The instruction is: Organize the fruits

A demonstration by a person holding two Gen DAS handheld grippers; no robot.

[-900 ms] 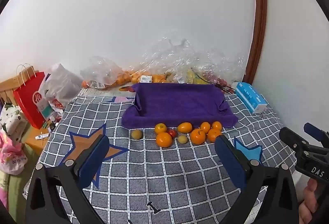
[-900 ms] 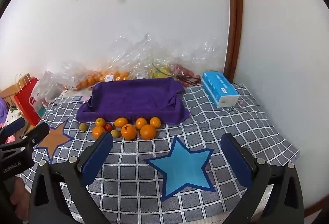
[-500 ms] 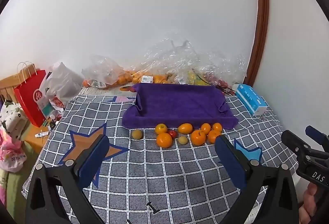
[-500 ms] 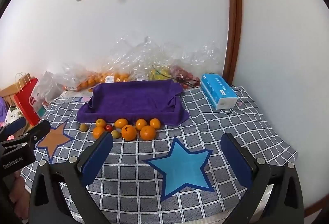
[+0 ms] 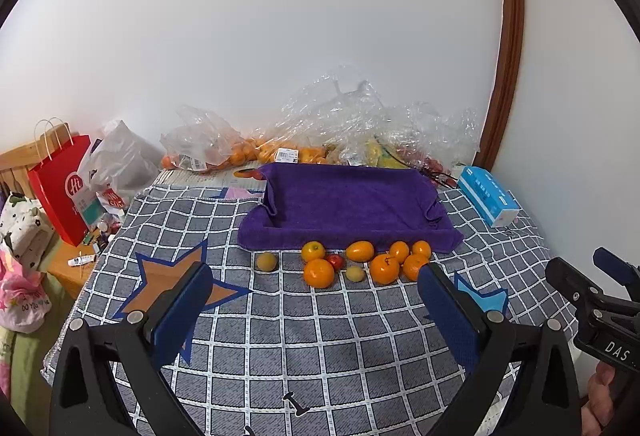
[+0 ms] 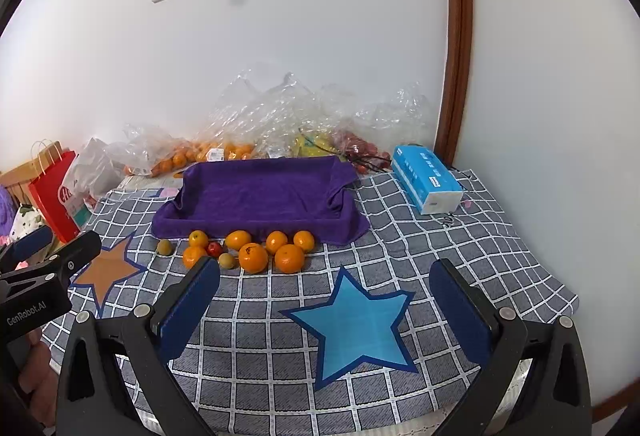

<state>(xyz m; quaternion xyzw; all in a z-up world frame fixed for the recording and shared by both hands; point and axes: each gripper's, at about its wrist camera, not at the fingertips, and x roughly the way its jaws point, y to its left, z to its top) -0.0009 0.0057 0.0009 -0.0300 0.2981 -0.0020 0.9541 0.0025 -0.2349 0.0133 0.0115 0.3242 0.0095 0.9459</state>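
Observation:
A purple towel-lined tray sits mid-table; it also shows in the right wrist view. In front of it lies a row of fruit: several oranges, a small red fruit, and two small yellowish-green fruits. My left gripper is open and empty, held above the near table, short of the fruit. My right gripper is open and empty over a blue star patch. Each gripper shows at the edge of the other's view.
A checked grey cloth covers the table. Clear plastic bags of fruit pile against the back wall. A blue tissue pack lies at the right of the tray. A red paper bag stands off the left edge.
Both views have shifted slightly, with the fruit a little nearer and lower. Both grippers stay open and empty.

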